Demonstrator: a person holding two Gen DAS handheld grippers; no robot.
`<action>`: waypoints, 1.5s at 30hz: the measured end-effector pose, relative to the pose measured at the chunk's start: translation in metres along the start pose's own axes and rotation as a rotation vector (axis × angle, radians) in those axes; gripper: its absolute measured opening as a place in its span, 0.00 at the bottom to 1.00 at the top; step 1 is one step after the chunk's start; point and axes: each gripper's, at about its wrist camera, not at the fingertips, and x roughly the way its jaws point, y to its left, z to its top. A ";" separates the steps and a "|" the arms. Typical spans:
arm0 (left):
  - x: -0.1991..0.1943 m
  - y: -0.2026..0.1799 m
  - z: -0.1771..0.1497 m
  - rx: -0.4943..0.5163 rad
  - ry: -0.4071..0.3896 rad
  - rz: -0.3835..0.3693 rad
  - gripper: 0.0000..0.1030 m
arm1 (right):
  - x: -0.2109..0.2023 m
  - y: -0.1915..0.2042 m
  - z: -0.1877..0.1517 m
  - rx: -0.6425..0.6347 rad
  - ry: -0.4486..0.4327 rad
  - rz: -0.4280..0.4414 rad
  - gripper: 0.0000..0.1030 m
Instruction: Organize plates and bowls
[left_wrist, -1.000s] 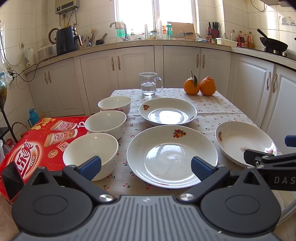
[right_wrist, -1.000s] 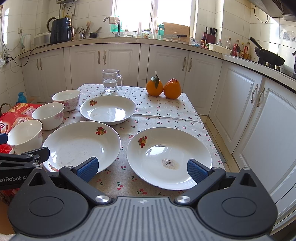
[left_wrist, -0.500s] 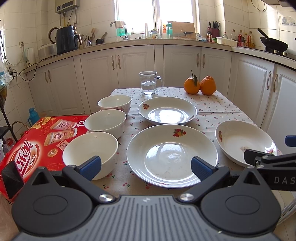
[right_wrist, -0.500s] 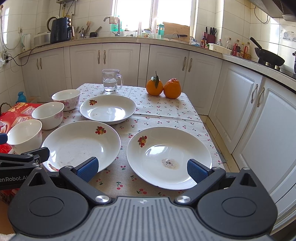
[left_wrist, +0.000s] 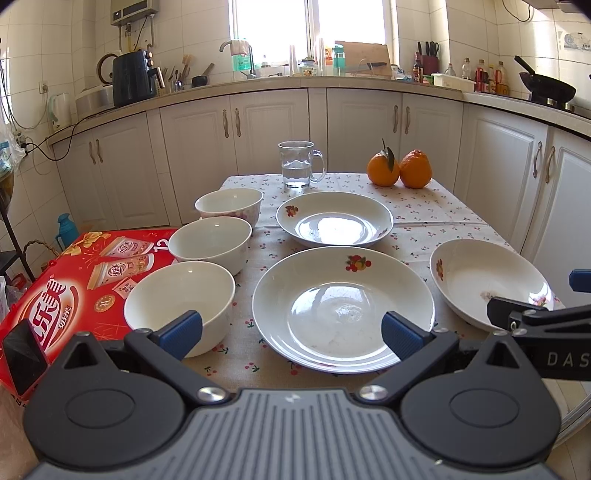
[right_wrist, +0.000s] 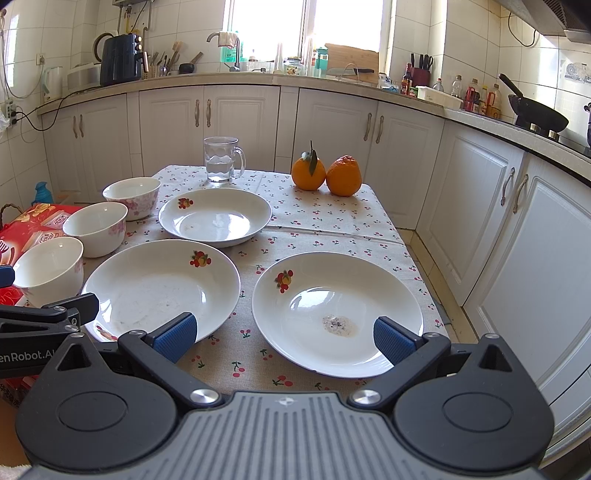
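Nothing is picked up yet, so I'd call this the very start: lining up before the first grab. My left tool (left_wrist: 291, 329) hangs spread wide and empty at the near edge of the desk (left_wrist: 424, 210), with the big plate (left_wrist: 343, 308) straight ahead of its fingertips and the nearest bowl (left_wrist: 180, 295) just off its left finger. Two more bowls (left_wrist: 210, 243) run in a row beyond that one. My right tool (right_wrist: 283, 334) is also gaping and empty, with the dirty plate (right_wrist: 337, 308) right ahead of it. A third plate (right_wrist: 215, 216) sits farther out, between both tools and the glass mug (right_wrist: 221, 159).

My guess for the next move: slide one finger under a plate rim, pinch it, and stack it on its neighbour. The rims are shallow and glossy, so slipping is the worry.
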 end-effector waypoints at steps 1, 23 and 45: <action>0.000 0.000 0.000 0.000 0.000 0.001 0.99 | 0.000 0.000 0.000 0.000 -0.001 0.000 1.00; 0.002 -0.001 -0.001 -0.002 0.006 -0.004 0.99 | -0.001 -0.001 -0.001 -0.004 -0.003 -0.004 1.00; 0.010 -0.005 0.014 0.061 -0.012 -0.081 0.99 | -0.001 -0.016 0.006 -0.037 -0.027 0.019 1.00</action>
